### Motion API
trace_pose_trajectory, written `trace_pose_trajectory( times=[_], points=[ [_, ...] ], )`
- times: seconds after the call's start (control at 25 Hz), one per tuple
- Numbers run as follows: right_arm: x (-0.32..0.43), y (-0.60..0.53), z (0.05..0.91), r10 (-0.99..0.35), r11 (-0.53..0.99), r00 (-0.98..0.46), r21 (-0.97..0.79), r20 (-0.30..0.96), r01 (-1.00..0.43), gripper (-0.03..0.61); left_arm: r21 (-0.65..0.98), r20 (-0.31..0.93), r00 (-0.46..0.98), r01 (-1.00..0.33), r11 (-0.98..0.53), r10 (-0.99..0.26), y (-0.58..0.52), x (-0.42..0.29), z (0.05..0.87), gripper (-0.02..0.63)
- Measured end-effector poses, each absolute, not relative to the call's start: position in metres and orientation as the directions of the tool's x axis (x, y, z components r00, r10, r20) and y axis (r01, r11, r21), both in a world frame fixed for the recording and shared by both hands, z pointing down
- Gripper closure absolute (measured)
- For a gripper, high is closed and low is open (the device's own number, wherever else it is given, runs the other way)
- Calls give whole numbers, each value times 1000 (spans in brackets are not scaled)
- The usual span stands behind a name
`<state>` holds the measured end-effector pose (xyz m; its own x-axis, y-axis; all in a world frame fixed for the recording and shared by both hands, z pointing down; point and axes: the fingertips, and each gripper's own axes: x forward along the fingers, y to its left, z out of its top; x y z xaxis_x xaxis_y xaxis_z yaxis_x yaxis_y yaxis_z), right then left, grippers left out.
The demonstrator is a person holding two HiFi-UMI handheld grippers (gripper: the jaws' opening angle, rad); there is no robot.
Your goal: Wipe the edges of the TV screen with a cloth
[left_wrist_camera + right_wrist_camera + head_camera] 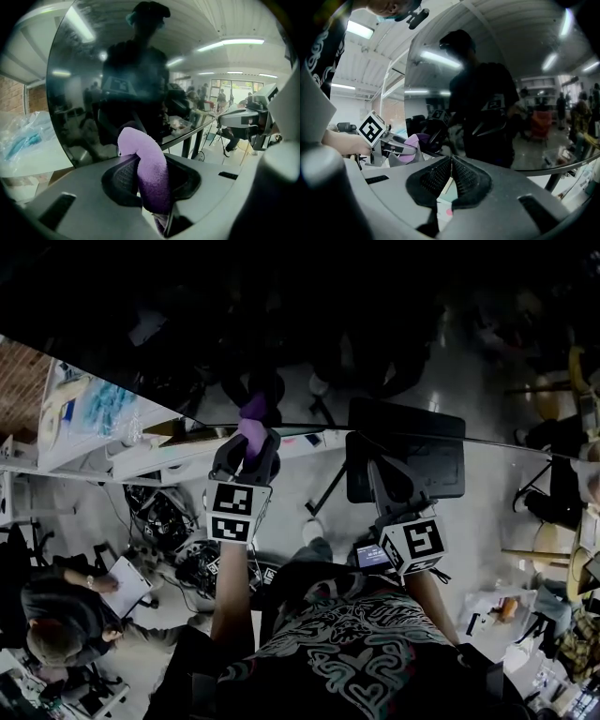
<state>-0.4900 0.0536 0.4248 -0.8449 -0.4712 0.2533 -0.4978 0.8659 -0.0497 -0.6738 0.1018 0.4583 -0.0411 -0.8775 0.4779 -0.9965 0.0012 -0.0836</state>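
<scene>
Cloth [140, 145]: purple, fleecy, folded end poking out of the left gripper [151, 185], right up at the edge of the TV screen [93, 84]; I can't tell whether it touches.
Left gripper: jaws clamped on the cloth.
Right gripper [451, 160]: jaws pressed together with nothing between them, held near the same edge, just beside the left one.
Handling: cloth looks soft, light and floppy; a short pinch near the fold should keep it firm for rubbing.
Screen: glossy as a mirror, likely fragile; light pressure seems wise.
</scene>
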Motion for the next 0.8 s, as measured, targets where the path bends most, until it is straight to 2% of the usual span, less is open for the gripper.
trace_pose_trajectory(
  times=[0.44, 0.8],
  points=[
    [-448, 36, 423, -493, 850, -832, -66, 255, -523, 548, -94, 489, -11, -995, -40, -872, 83, -630, 455, 505],
    [-443, 37, 420, -500, 845, -827, -65, 256, -531, 548, -88, 490, 16, -994, -68, -871, 78, -619, 454, 505]
  ],
)
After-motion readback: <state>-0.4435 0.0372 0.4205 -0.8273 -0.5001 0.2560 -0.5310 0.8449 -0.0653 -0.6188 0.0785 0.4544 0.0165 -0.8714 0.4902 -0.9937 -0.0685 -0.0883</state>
